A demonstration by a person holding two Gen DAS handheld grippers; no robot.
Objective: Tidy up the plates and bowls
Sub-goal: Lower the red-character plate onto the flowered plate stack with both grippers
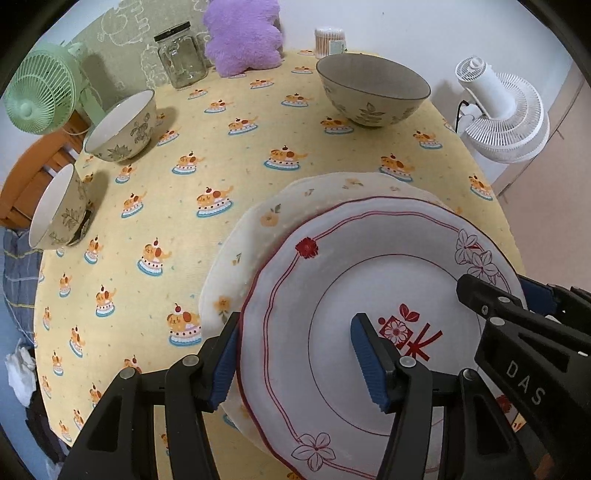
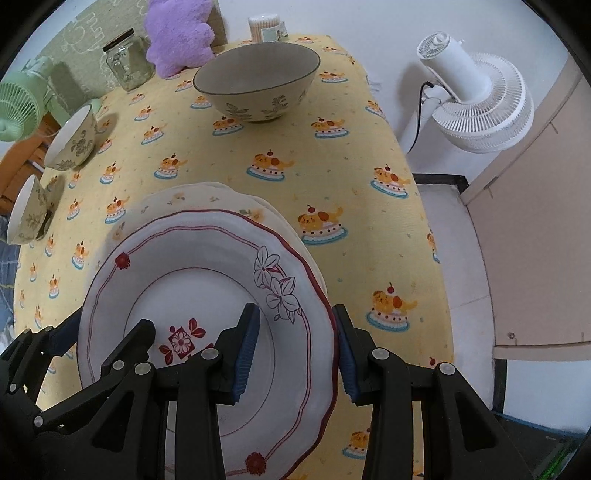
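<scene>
A white plate with a red scalloped rim lies over a cream floral plate on the yellow tablecloth. My left gripper straddles the red-rimmed plate's left edge, jaws wide open. My right gripper straddles its right edge, also open. The right gripper shows at the right of the left wrist view. A large grey bowl stands at the back. Two small floral bowls stand at the left.
At the table's back stand a glass jar, a purple plush cushion and a cotton-swab box. A green fan stands at the left, a white fan off the right edge. The tablecloth is bare in the middle.
</scene>
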